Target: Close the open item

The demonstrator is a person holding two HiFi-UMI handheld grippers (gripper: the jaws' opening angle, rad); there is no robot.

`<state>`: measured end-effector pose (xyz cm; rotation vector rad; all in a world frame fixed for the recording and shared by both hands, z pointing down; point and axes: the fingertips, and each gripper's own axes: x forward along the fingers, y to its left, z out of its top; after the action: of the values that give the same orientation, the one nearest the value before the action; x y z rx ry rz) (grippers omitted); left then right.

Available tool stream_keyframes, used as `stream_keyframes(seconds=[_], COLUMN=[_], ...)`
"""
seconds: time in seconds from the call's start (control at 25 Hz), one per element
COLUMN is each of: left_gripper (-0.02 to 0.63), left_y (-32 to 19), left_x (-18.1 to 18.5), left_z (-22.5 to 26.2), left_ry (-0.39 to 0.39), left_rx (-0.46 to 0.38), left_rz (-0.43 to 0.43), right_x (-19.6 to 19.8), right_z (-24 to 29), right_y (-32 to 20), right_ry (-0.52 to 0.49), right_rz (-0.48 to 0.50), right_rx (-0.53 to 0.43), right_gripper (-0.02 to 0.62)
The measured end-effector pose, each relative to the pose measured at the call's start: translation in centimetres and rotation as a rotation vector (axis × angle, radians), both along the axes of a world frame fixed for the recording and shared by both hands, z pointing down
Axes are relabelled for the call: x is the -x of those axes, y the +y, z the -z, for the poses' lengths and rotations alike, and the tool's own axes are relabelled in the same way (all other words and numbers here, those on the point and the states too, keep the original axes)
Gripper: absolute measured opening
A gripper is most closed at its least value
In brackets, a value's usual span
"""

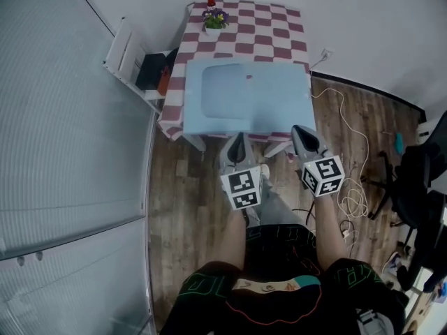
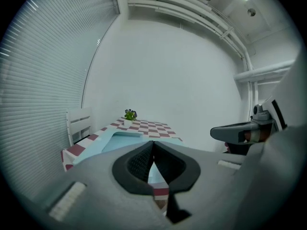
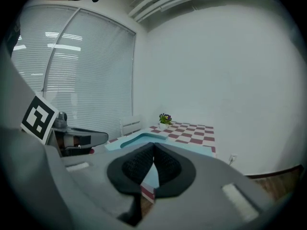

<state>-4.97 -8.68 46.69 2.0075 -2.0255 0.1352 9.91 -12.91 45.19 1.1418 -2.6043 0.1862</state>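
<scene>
On checked tablecloth, flat pale-blue rectangle

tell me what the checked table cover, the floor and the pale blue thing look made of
Checked cover: likely cloth, matte; it hangs down loosely past the edges. Floor: wood or wood-look planks, with grain and board seams. Pale blue thing: smooth, matte, maybe plastic or card; too far to tell.

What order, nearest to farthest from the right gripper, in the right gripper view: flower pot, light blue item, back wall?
1. light blue item, near end of the table
2. flower pot, at the far end
3. back wall, behind both
</scene>
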Motion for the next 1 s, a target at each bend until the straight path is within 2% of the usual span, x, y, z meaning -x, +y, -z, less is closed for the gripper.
stream_keyframes(seconds=[0.44, 0.72, 1.0], left_gripper=[0.008, 0.008, 0.008], left_y=[-6.8, -10.6, -12.7], left_x=[-5.4, -9.8, -13.1], left_z=[-3.6, -6.8, -9.7], left_ry=[-0.028, -0.022, -0.025], left_rx=[0.101, 0.165, 0.228], left_rz=[-0.143, -0.233, -0.320], right_x=[-5.6, -9.1, -11.2], right_z=[-4.5, -8.3, -10.7], right_y=[-5.8, -8.0, -9.2], right_ry=[-0.015, 0.034, 0.043], right_rz=[-0.133, -0.206, -0.236], right_rx=[0.112, 0.173, 0.201], right_gripper=[0.003, 0.003, 0.003])
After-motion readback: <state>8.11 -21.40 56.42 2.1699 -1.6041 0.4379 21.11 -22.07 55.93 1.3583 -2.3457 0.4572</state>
